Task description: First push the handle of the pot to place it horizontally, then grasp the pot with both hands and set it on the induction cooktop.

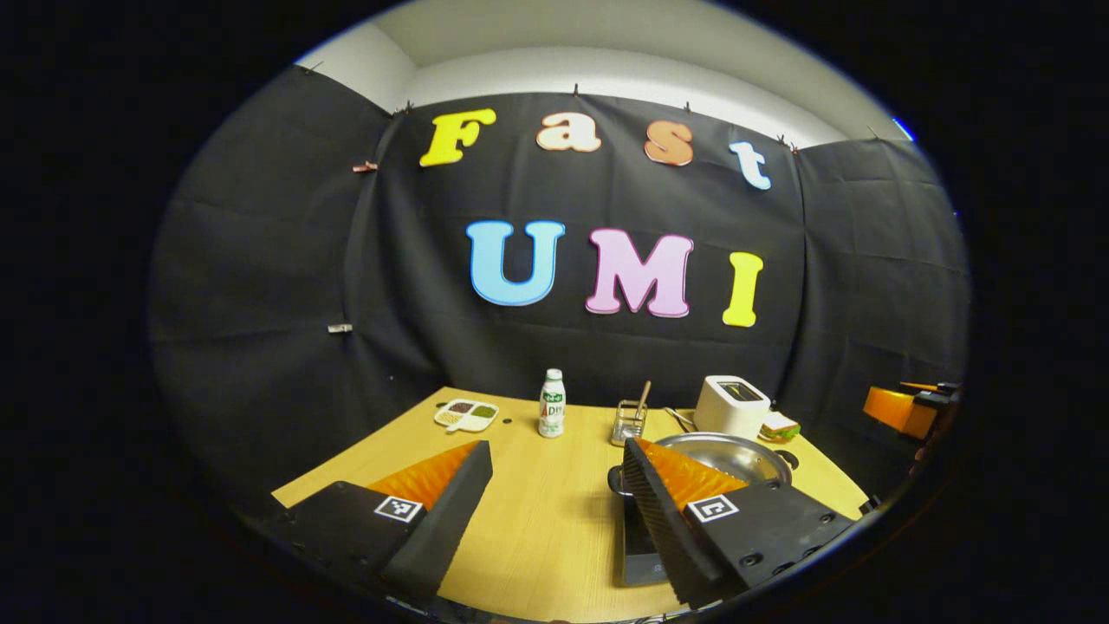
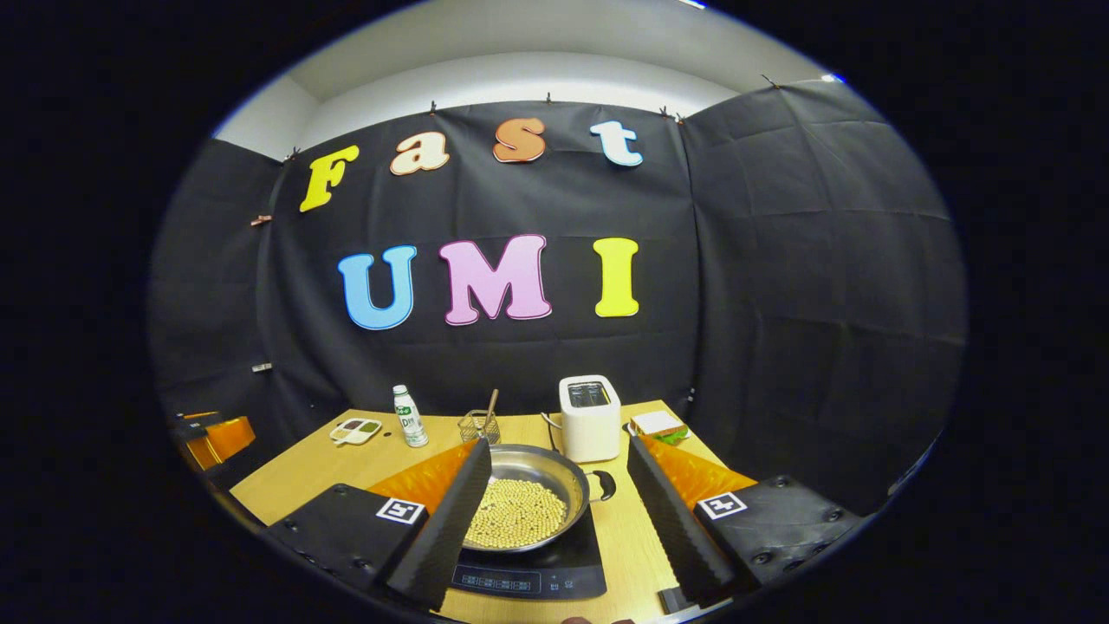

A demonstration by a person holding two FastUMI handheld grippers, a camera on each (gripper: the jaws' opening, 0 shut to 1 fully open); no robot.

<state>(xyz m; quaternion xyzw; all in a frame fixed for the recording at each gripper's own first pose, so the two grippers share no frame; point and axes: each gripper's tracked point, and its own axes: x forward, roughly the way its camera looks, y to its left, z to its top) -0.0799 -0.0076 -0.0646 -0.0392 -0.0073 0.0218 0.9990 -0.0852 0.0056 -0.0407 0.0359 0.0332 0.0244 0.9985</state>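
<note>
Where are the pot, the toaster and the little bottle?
pot (image 2: 567, 475), right gripper view, bare inner wall above the beans.
toaster (image 2: 591, 429), right gripper view, front face.
bottle (image 1: 552, 414), left gripper view, label at mid-body.

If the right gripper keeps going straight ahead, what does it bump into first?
Probably the pot of beans on the cooktop, between the open right gripper fingers; the toaster stands behind it.

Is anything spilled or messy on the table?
No, nothing stands out. The pot sits flat on the induction cooktop with its beans all inside. The bottle and the toaster stand upright on the table. Both grippers are open and hold nothing.
</note>
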